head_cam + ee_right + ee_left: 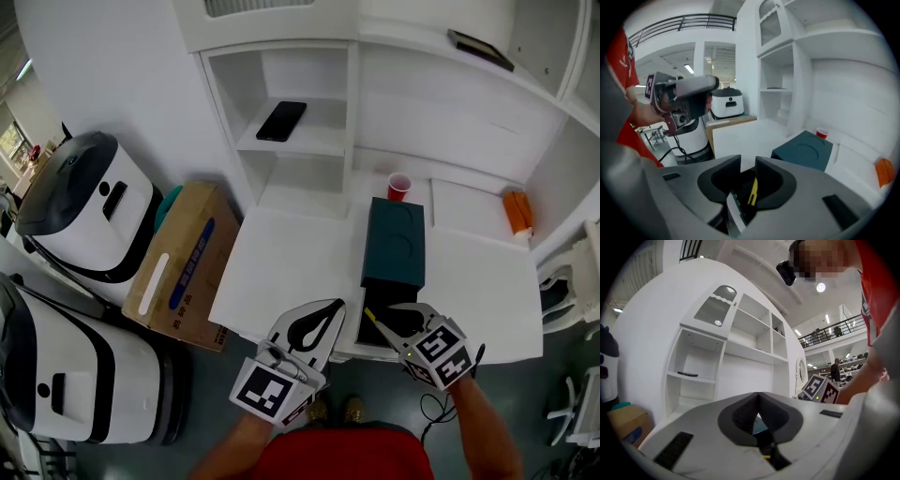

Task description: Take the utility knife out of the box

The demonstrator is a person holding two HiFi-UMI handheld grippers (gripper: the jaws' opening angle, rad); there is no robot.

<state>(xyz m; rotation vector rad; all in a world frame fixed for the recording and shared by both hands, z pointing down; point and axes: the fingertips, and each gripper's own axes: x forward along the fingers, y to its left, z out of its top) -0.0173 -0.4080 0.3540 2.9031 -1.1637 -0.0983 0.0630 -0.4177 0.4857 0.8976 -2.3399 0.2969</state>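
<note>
So, the knife (753,191) lies in the box's (394,239) open near end, right below the right gripper (394,315). Its fingers are apart and not on it yet. I'd straddle the yellow handle squarely before squeezing. The left gripper (328,314) has closed, empty fingers.

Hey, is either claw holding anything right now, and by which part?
Nothing is held. The left claw is shut and empty; the right claw stands open over the box, the yellow utility knife showing in its gap, not pinched.

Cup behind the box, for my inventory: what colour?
The cup is red, clearest in the head view.
</note>
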